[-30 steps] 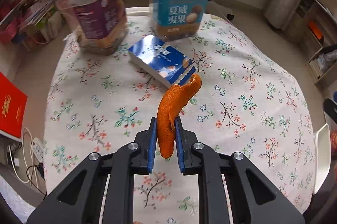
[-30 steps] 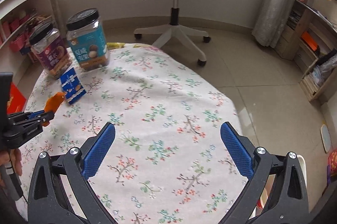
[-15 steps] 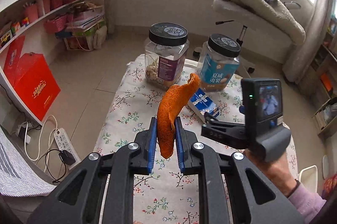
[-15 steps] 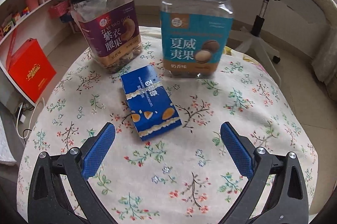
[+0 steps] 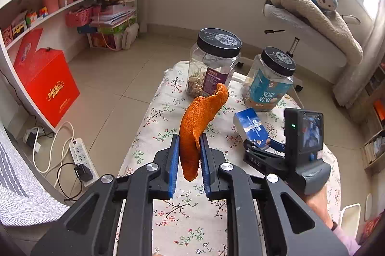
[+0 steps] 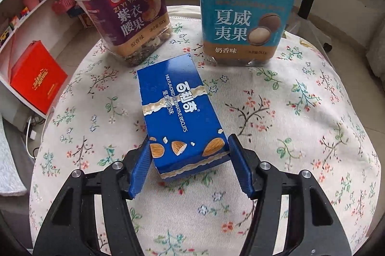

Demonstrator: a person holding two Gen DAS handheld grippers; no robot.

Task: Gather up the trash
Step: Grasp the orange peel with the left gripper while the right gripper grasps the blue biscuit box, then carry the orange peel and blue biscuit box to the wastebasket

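Note:
My left gripper (image 5: 189, 147) is shut on a curled orange peel (image 5: 197, 121) and holds it high above the floral-cloth table (image 5: 154, 116). A blue biscuit box (image 6: 178, 111) lies flat on the cloth; it also shows in the left wrist view (image 5: 250, 126). My right gripper (image 6: 190, 159) sits low at the box's near end, its blue pads on either side of it, close to the sides, with a small gap on the left. The right gripper also shows in the left wrist view (image 5: 264, 150).
Two black-lidded nut jars stand behind the box: a purple-label one (image 6: 125, 15) and a teal-label one (image 6: 245, 13). A red box (image 5: 45, 85), a power strip (image 5: 79, 155) and shelves lie left of the table. An office chair (image 5: 310, 22) stands behind.
My right gripper has moved in low to the biscuit box and narrowed around its near end. My left gripper has risen a little further with the peel.

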